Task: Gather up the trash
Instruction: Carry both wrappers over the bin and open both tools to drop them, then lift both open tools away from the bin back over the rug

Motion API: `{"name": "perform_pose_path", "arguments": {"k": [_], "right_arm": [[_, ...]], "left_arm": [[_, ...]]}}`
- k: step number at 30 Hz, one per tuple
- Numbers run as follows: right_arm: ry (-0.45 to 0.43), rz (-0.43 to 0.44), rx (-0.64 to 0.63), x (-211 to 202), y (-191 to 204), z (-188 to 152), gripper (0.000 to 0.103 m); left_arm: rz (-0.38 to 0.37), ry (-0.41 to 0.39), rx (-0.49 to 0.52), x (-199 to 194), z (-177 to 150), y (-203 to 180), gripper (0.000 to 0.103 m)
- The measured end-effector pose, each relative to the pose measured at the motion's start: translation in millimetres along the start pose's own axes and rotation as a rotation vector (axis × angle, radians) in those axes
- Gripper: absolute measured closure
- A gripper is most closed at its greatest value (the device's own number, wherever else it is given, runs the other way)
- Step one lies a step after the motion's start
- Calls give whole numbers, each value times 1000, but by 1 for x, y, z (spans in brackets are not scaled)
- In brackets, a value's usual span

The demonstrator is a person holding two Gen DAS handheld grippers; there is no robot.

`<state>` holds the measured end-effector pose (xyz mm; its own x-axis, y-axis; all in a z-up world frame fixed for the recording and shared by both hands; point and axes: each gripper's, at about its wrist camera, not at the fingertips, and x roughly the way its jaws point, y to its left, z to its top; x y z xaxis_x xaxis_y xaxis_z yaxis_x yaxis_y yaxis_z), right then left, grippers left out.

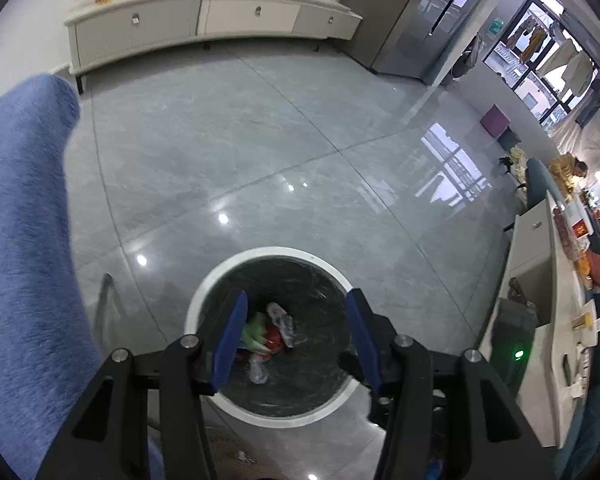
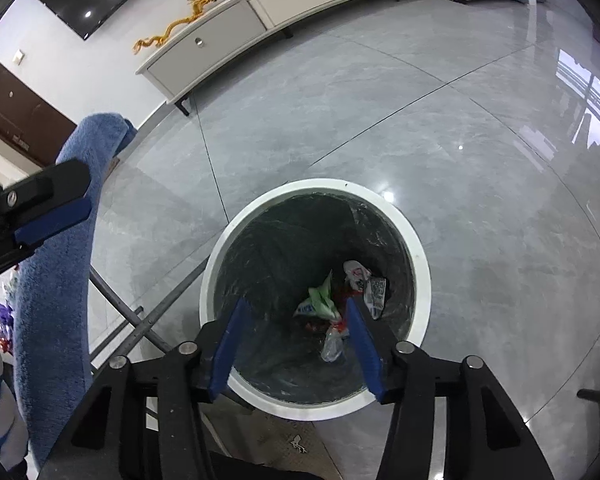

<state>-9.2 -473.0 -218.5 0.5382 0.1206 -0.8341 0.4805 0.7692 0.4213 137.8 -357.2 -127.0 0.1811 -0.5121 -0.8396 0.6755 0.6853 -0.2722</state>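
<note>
A round trash bin with a white rim (image 1: pixel 268 252) (image 2: pixel 320 184) and a dark liner stands on the grey tile floor. Crumpled wrappers (image 1: pixel 272 332) (image 2: pixel 332 300), green, red, white and clear, lie at its bottom. My left gripper (image 1: pixel 297 300) hangs over the bin's mouth with its blue-padded jaws apart and nothing between them. My right gripper (image 2: pixel 296 304) is also above the bin, open and empty. In the right wrist view, one blue pad (image 2: pixel 56 218) of the left gripper shows at the left edge.
A blue fuzzy cloth (image 1: pixel 20 240) (image 2: pixel 56 280) rises close on the left. Crossed metal legs (image 2: pixel 140 320) stand left of the bin. A long white cabinet (image 1: pixel 204 24) (image 2: pixel 260 12) lines the far wall. A white counter (image 1: pixel 548 280) with items runs along the right.
</note>
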Motion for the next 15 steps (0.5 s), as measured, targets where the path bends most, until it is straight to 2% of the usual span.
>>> {"name": "perform_pose_path", "arguments": {"k": [9,11,13,15], "right_arm": [[-91,52,-34,-57,31,-10,52],[-110,72,-52,-71,42,-13,50],[-131,95,-76,-85,59,-15,48],[-150,118,-107,-97,76,-18,47]], "left_arm": [[169,-129,17,-65,-29,7,53],[218,-152,17,-81,-39,10,51],[260,-183,15,-98,-49,15,44],[290,-210,9,-116,-61,26,42]]}}
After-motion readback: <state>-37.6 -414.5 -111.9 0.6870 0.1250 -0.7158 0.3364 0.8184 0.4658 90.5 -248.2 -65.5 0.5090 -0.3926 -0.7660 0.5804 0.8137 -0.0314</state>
